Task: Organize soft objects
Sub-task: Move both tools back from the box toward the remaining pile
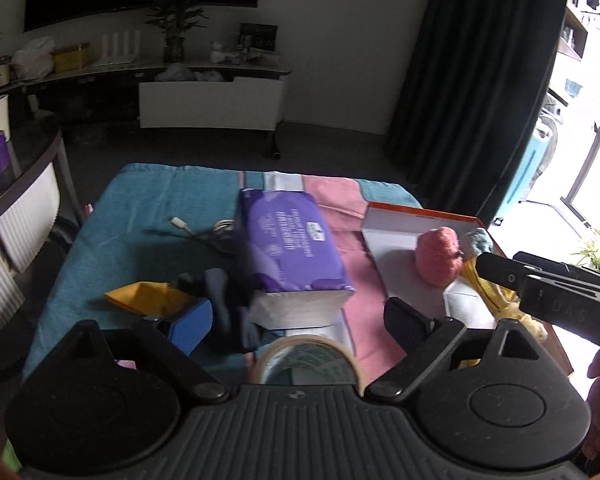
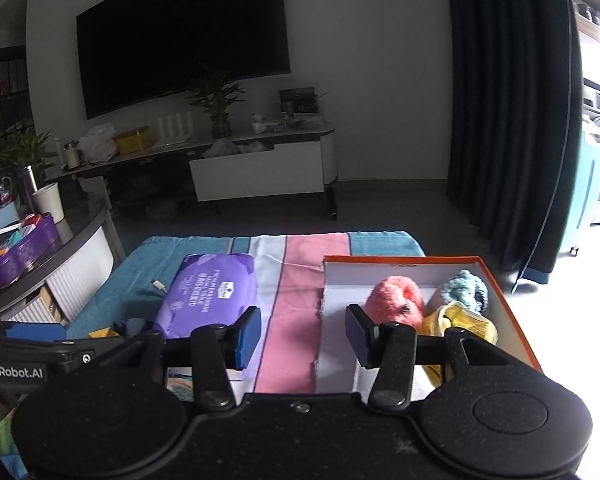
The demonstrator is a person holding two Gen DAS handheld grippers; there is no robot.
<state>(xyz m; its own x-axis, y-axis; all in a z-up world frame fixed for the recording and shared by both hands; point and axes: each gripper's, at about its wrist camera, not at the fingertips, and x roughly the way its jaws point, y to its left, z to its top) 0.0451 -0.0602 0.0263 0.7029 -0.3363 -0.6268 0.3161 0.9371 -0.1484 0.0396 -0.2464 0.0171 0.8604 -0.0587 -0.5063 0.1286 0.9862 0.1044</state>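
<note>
The left claw (image 1: 298, 318) is standing wide with nothing between its pads, hovering above the purple tissue pack (image 1: 290, 250) that is lying on the striped cloth (image 1: 356, 216) of the worktop. The right claw (image 2: 302, 334) is gaping at a middling width, also empty, over the near edge of the orange-rimmed box (image 2: 516, 320). Inside that box a pink fluffy toy (image 2: 396, 298), a blue knitted piece (image 2: 466, 290) and a yellow soft item (image 2: 460, 324) are already sitting together. The tissue pack is looking light and squashy, its film wrap likely slippery, so pinching across its narrow width near the middle seems safest. A yellow cloth (image 1: 140, 300) and a dark garment (image 1: 224, 304) beside it are lying limp and would bunch; gathering a fold would suit them.
</note>
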